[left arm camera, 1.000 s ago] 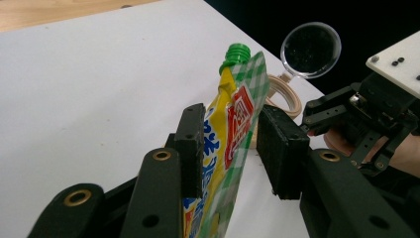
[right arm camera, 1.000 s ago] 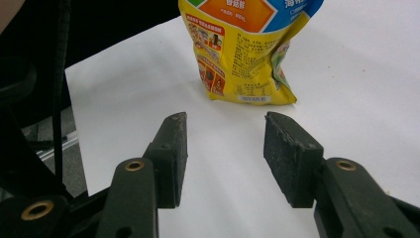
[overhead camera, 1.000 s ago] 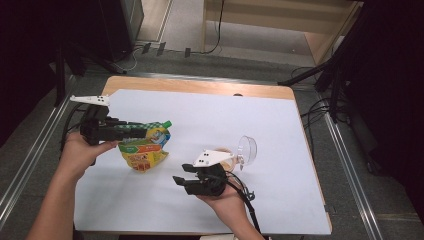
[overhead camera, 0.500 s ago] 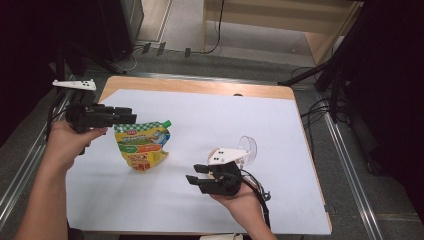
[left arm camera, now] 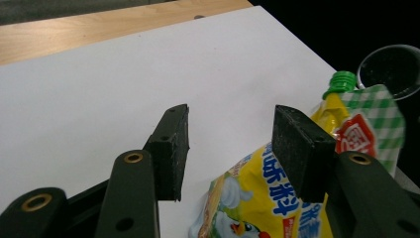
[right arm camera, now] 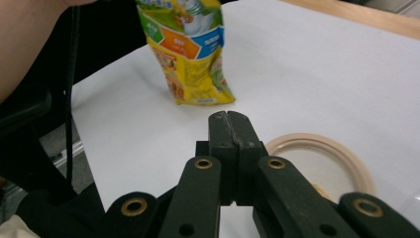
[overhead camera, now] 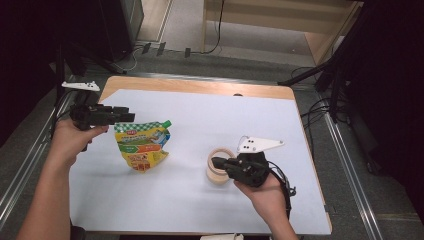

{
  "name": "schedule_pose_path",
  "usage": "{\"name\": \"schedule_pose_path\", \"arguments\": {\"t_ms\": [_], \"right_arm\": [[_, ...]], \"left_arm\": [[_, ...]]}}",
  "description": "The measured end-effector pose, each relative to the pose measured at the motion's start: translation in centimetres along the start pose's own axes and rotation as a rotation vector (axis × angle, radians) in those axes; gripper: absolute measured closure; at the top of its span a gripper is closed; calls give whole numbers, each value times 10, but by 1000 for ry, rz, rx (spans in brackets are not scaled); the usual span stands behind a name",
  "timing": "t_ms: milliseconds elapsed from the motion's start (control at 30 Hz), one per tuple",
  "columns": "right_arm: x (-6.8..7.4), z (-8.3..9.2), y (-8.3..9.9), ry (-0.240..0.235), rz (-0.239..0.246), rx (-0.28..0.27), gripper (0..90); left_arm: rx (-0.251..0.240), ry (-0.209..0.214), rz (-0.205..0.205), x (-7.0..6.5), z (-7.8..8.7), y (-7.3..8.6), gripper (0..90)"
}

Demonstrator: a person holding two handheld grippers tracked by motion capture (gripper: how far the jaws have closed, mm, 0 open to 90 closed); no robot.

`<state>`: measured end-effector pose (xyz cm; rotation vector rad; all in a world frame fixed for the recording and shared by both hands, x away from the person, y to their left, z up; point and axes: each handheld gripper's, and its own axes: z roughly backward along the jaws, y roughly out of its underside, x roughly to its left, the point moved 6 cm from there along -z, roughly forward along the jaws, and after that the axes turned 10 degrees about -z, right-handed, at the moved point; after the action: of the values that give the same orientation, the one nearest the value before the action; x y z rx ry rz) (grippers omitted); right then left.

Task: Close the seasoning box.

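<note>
right tongs (overhead camera: 216, 162) pressed together, nothing clamped, hovering over tape roll (overhead camera: 218, 165) | left tongs (left arm camera: 230, 148) apart, just been opening, empty, let go of standing spouted sauce pouch (overhead camera: 141, 145) just beside them | white sheet on wooden tabletop (overhead camera: 200, 86) | dark room, cables beyond

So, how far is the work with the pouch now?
Done, it seems: the pouch rests on the white sheet, free of both grippers. In hand: the left gripper has just been opening its jaws, nothing between them; the right gripper is shut, empty, by the beige ring. Left: probably the ring.
</note>
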<state>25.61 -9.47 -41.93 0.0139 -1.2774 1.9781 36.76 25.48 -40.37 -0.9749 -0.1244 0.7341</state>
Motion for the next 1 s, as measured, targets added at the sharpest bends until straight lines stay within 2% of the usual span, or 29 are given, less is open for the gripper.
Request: {"name": "schedule_pose_path", "arguments": {"t_ms": [67, 167, 267, 433, 567, 733, 900, 1000], "right_arm": [[-2, 7, -3, 13, -2, -16, 900], [-5, 19, -8, 32, -1, -32, 900], [-9, 34, -14, 53, -7, -58, 900], [-22, 62, -23, 104, -29, -106, 900], [-35, 74, -24, 134, -49, -127, 900], [-53, 79, -20, 187, -77, -130, 900], [-70, 71, -10, 213, -121, -113, 900], [-76, 69, -7, 220, -130, -110, 900]], "left_arm": [[15, -10, -5, 2, -2, 3, 495], [-3, -4, -2, 3, -4, 4, 492], [-11, -26, 15, 5, -6, 6, 478], [-25, -36, 33, 7, -6, 9, 475], [-20, -45, 52, 8, -8, 11, 470], [-26, -40, 52, 7, -6, 12, 457], [-18, -48, 60, 10, -7, 16, 459], [-13, -57, 58, 12, -7, 17, 457]]}}
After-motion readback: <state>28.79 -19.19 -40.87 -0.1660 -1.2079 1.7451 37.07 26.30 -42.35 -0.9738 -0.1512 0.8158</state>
